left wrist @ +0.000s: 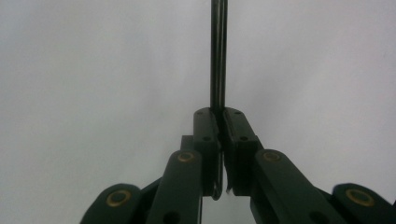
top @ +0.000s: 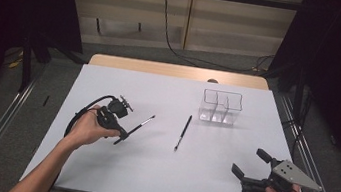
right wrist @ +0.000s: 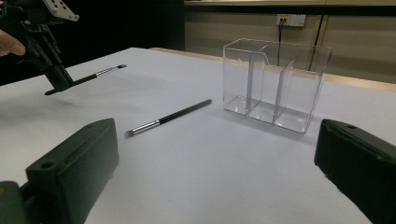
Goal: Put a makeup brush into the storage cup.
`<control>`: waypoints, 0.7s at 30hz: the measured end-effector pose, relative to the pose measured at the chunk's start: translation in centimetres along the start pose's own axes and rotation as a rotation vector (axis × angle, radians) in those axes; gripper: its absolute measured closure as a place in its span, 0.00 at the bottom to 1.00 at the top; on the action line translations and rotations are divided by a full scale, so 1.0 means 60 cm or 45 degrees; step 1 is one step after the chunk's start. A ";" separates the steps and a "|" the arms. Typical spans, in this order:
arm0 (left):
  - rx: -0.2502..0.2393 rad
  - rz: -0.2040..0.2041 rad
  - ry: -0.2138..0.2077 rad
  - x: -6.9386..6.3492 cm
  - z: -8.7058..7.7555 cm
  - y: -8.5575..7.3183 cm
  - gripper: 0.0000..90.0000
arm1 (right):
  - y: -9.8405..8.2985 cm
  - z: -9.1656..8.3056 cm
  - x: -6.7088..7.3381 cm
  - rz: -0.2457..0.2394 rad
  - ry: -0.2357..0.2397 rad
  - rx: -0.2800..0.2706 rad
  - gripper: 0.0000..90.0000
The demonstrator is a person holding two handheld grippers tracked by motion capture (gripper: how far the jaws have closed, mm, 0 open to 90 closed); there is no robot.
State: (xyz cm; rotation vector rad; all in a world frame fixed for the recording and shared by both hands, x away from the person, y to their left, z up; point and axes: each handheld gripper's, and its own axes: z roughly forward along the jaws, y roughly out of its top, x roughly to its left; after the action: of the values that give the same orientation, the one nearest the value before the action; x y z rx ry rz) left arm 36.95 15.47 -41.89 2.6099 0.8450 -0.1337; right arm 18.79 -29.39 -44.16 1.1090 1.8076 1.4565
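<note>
At the left of the white table (top: 98, 166), the left gripper (top: 122, 133) was clamped on the black handle of a thin makeup brush (top: 140, 124), whose silver ferrule and tip pointed toward the far right; the right gripper view showed that brush held off the surface. A second brush (top: 183, 132) lay flat near the middle of the table, well apart from both tools, and beyond it to the right stood a clear plastic organizer (top: 221, 107) with three compartments. At the near right edge, the right gripper (top: 250, 163) was held with its jaws spread wide and nothing between them.
</note>
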 end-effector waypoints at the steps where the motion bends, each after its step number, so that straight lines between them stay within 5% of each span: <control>1: -0.005 0.008 -0.008 0.000 0.000 -0.001 0.94 | 0.000 0.000 0.000 0.006 0.000 -0.003 0.00; 21: -0.375 0.051 -0.087 -0.013 -0.016 -0.031 0.94 | 0.000 0.001 0.000 0.006 0.001 0.001 0.00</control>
State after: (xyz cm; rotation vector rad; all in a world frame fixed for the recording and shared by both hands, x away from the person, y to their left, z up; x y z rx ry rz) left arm 35.20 16.78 -41.48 2.3313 0.7278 -0.0798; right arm 18.84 -29.36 -44.19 1.1140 1.8076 1.4586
